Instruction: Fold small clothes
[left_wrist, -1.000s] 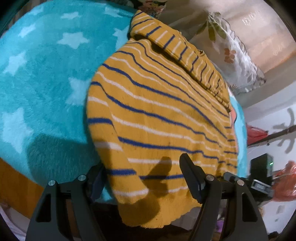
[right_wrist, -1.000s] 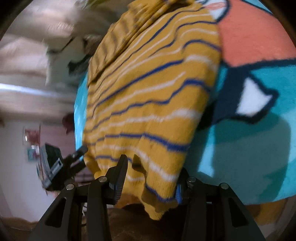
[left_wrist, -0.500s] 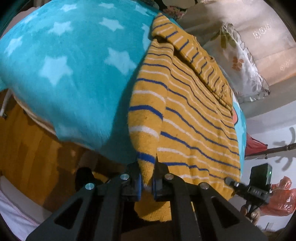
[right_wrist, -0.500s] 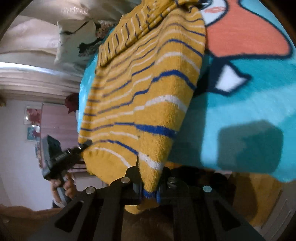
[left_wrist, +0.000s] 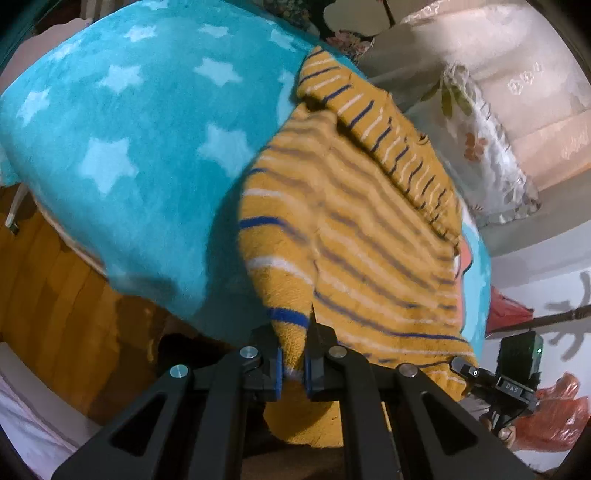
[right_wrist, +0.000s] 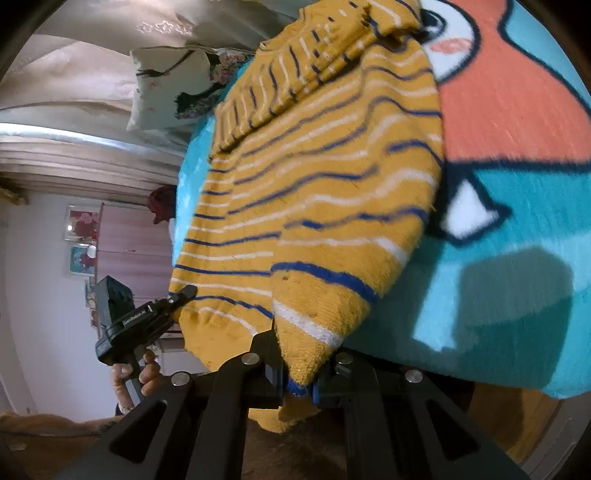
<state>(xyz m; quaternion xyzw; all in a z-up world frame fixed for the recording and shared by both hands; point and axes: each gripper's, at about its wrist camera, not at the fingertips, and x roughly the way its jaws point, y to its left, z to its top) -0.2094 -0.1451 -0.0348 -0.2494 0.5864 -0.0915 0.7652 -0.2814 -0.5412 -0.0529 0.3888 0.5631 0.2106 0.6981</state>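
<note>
Sweater (left_wrist: 354, 236), mustard knit with blue and white stripes, lies on turquoise star-print blanket (left_wrist: 122, 122) near floral pillow (left_wrist: 491, 166), hem slightly lifted at bed edge, apparently by both tongs: left gripper (left_wrist: 292, 363) and right gripper (right_wrist: 300, 384) each clenched on a hem corner.

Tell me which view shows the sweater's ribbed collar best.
The right wrist view: the striped sweater's collar lies broad and fairly sharp near the top, above the shut right gripper. The left wrist view shows the collar too, narrower and foreshortened, running down toward the right.
</note>
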